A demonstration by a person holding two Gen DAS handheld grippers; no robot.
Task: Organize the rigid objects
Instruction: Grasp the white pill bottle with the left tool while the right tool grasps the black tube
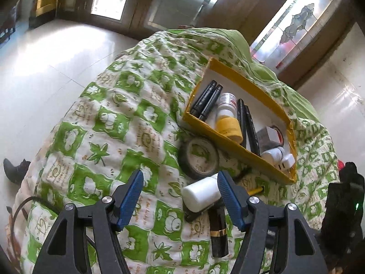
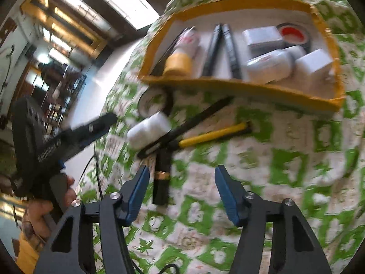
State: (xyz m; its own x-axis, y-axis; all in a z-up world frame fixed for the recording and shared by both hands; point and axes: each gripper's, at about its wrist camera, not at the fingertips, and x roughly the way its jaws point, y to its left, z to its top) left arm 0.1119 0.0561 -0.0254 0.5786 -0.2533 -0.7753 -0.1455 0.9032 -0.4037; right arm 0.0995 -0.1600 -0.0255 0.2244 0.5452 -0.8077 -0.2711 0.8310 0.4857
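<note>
Clutter lies on a quilt [image 1: 95, 123] printed in green and white squares, beside a yellow box [image 1: 230, 142] with a white floor. Inside the box, in the left wrist view, two black pens [image 1: 206, 99] lie side by side at the far end, then a white bottle with a yellow cap [image 1: 227, 118], two more black pens [image 1: 247, 125], a grey square box [image 1: 269, 138], a roll of tape with a red core [image 1: 278, 130] behind it, and white plugs [image 1: 281, 157] in the near corner.

Outside the box, just in front of its near wall, a roll of dark tape [image 1: 198, 158] lies flat on the quilt. A white bottle [image 1: 202, 193] lies on its side near it, resting over a black clip-like piece. A black tube with a gold band [image 1: 217, 230] lies just below the bottle, and a yellow-handled tool [image 2: 212, 134] lies to the right, close to the box wall.

The left gripper [image 1: 180, 196] hovers over the quilt with its blue fingers [image 1: 132, 196] spread wide; the white bottle sits by the right-hand finger, not pinched. The right gripper [image 2: 182, 194] is blurred in its own view, fingers [image 2: 228, 196] apart with only quilt between them, the black tube just beside the left-hand one. A hand [image 2: 48, 205] at the left edge of that view grips the other tool's handle.
</note>
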